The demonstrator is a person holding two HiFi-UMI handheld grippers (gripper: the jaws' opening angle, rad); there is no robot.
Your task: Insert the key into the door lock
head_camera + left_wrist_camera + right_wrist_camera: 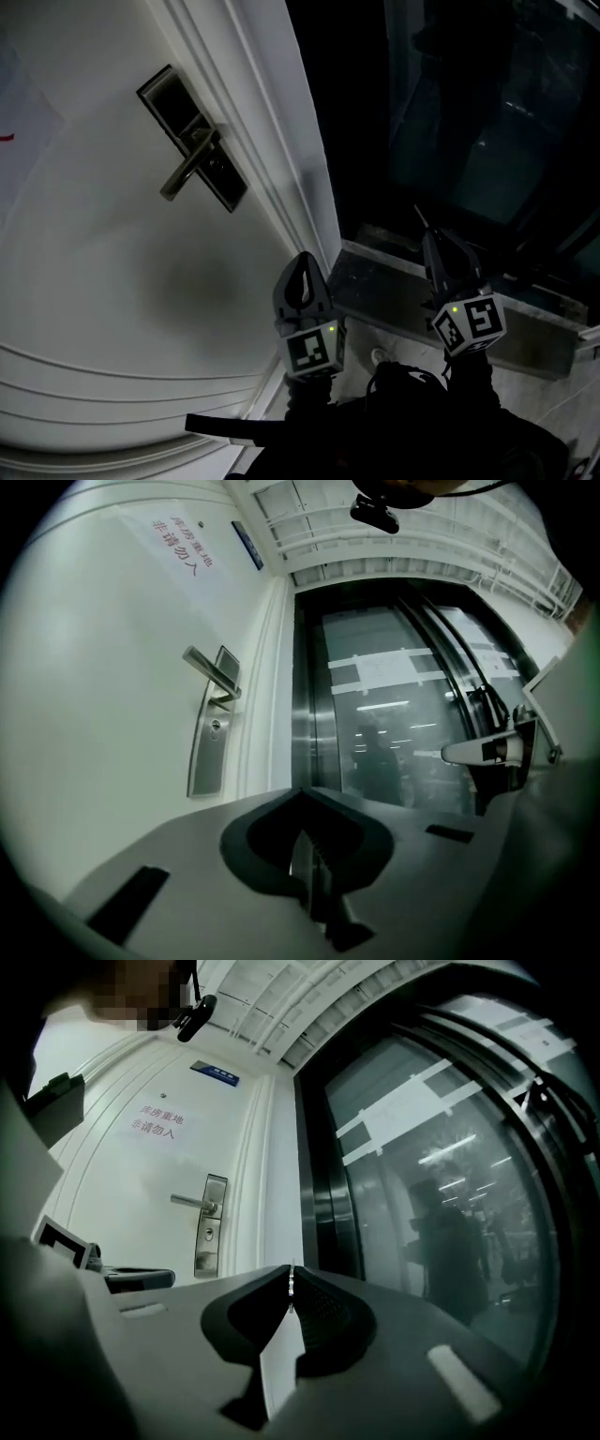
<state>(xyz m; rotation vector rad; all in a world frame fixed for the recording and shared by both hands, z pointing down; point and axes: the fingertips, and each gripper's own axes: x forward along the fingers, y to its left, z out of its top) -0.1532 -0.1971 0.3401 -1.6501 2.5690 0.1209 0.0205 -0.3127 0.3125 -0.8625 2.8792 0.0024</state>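
Observation:
A steel lock plate (192,141) with a lever handle (185,171) is fixed to the white door (103,272). Its keyhole (215,726) sits below the handle (211,670). The right gripper view shows the same plate (208,1227) and keyhole (206,1234) far ahead to the left. My right gripper (433,236) is shut on a thin key (421,218), whose toothed edge (292,1282) stands between the jaws. It hovers right of the door, well away from the lock. My left gripper (305,258) is shut on nothing, close to the door's edge.
A moulded door frame (281,131) borders dark glass panels (469,112) on the right. A metal sill (394,291) runs below the glass. The door carries a paper notice (178,541) with red characters and a small blue plate (247,544).

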